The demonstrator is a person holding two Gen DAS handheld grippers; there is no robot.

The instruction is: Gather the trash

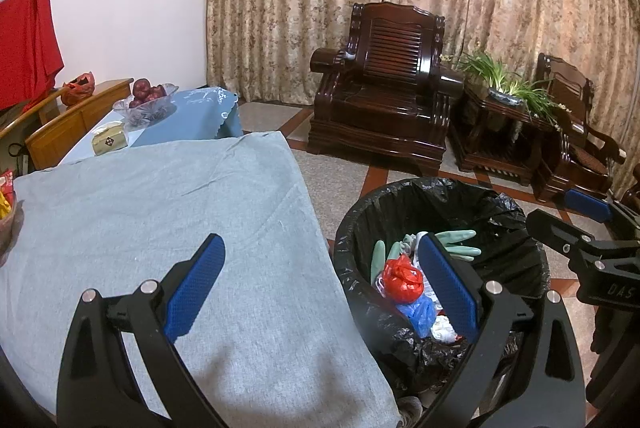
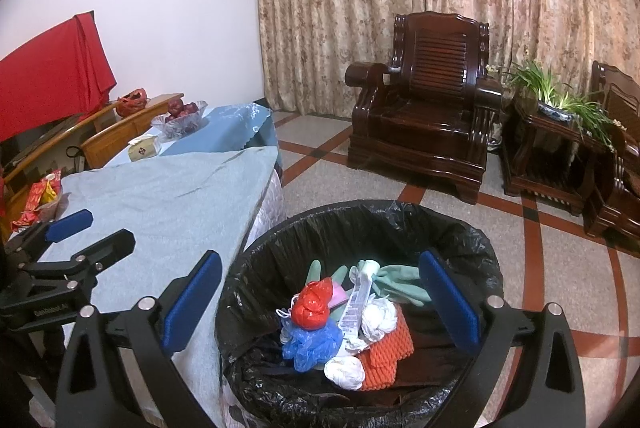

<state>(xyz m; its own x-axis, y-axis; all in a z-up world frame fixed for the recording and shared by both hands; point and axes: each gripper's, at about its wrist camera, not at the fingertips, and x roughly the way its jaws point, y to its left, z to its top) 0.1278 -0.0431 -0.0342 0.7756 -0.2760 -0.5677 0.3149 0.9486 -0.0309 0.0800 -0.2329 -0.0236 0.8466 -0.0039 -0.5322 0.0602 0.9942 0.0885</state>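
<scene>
left gripper (image 1: 320,284): wide, empty, marked "DAS" | right gripper (image 2: 320,300): wide, empty, over bin | trash bin (image 2: 476,248): right of table (image 1: 160,211), holds red bag (image 2: 314,304), tube (image 2: 358,298) with unreadable print

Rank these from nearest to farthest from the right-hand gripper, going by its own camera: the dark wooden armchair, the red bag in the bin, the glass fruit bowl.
1. Red bag: in the bin, below the open right gripper.
2. Glass fruit bowl: far left, on the blue-clothed table.
3. Dark wooden armchair: by the curtain.
</scene>
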